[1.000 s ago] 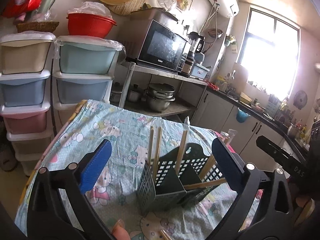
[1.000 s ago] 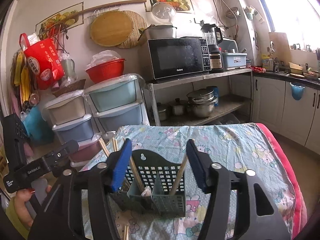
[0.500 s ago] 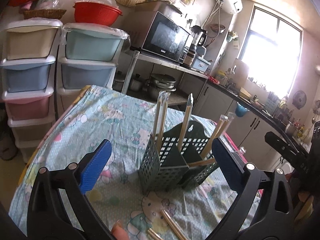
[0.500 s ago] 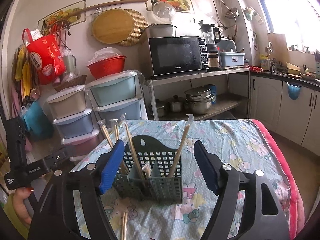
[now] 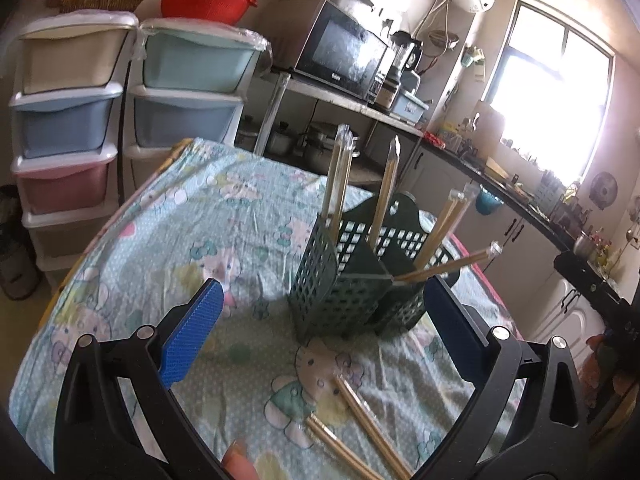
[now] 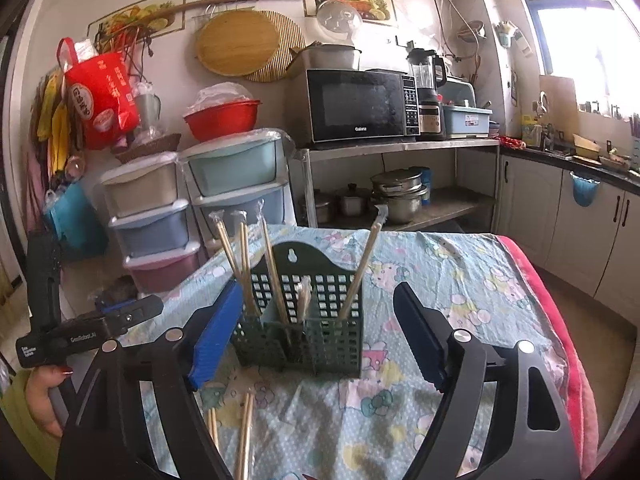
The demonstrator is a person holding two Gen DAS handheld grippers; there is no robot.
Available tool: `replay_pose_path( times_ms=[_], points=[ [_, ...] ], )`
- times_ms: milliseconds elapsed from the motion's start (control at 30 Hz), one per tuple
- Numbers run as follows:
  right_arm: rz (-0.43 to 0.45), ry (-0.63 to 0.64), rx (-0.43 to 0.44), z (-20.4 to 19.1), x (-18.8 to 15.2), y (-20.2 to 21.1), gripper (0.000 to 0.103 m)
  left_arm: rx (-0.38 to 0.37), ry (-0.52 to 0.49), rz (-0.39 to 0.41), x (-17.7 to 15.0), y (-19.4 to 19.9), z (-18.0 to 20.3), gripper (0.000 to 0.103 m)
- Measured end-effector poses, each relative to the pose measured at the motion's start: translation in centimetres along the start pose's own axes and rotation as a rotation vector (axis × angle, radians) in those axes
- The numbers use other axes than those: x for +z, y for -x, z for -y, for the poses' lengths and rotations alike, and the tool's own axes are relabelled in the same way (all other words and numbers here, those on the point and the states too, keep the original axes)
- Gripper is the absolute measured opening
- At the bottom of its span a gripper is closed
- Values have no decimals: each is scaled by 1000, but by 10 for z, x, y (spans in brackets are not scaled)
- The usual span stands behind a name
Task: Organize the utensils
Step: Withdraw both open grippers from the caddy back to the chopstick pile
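A dark green perforated utensil caddy (image 5: 352,280) (image 6: 304,320) stands on the Hello Kitty tablecloth (image 5: 208,216). Several wrapped chopstick pairs (image 5: 384,196) (image 6: 360,264) stand in its compartments. Two more wrapped pairs (image 5: 368,420) (image 6: 244,432) lie flat on the cloth in front of it. My left gripper (image 5: 320,328) is open and empty, just short of the caddy. My right gripper (image 6: 316,340) is open and empty, its blue pads (image 6: 216,332) flanking the caddy from the near side.
Stacked pastel plastic drawers (image 6: 236,192) stand past the table's far left. A metal shelf with a microwave (image 6: 360,108) and pots (image 6: 396,192) is behind. Kitchen counter and cabinets (image 6: 580,220) run along the right. The table edge with red trim (image 6: 560,320) is at right.
Both grippers have drawn back and up from the caddy, so it appears farther and lower. The loose chopstick pairs on the cloth have come into view. Jaws stayed open.
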State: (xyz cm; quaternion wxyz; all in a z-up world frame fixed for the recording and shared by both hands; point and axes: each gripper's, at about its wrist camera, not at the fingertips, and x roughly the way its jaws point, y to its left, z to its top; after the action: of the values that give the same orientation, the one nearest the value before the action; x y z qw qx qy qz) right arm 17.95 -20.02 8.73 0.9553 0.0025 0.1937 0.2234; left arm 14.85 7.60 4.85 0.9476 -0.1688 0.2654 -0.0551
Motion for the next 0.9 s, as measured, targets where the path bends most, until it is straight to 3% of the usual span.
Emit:
replay_pose_path(
  times_ms=[633,900],
  points=[
    [-149,-11,-49,13,-58,9,75,-6,-8,-147,-50,-10,-8,92],
    [-189,-34,-63,22,-74,14,75,-44,1,-225,-70,-16,-6,92]
  ],
)
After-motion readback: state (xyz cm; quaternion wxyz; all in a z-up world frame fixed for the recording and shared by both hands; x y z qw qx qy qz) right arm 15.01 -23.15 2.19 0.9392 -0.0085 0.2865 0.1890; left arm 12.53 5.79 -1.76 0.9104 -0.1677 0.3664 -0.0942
